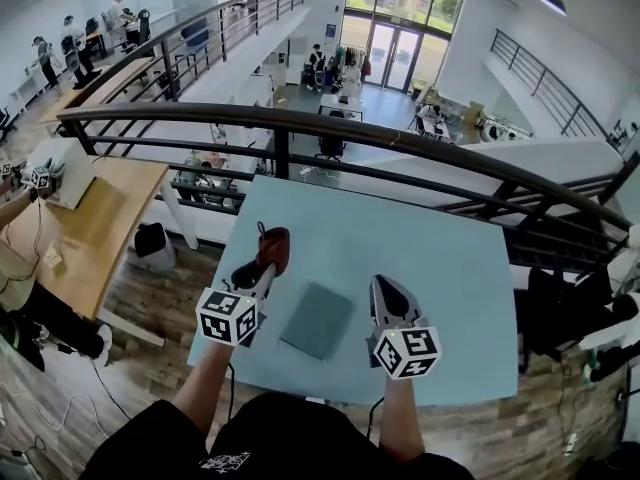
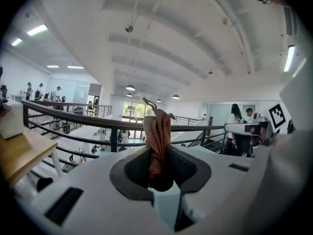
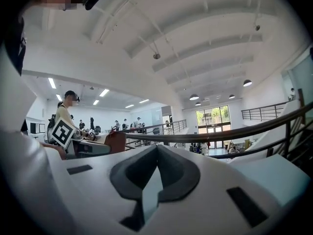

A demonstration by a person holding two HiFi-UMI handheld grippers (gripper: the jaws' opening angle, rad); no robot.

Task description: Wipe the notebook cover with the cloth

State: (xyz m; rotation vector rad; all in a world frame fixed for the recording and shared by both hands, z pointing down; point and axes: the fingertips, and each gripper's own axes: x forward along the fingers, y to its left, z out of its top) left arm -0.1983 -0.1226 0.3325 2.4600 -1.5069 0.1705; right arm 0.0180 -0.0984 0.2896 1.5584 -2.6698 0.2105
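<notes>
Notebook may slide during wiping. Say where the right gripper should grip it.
Probably its right edge, from the right: the notebook lies flat on the table, so only thin edges offer a hold, and that edge is nearest the right gripper.

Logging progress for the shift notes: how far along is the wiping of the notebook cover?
Done: the cloth is picked up and pinched in the left gripper. In hand: the cloth is held to the left of the notebook, not on it. Left: all the wiping, since nothing yet touches the cover as it lies on the table. The right gripper is empty, jaws together, at the notebook's right.
</notes>
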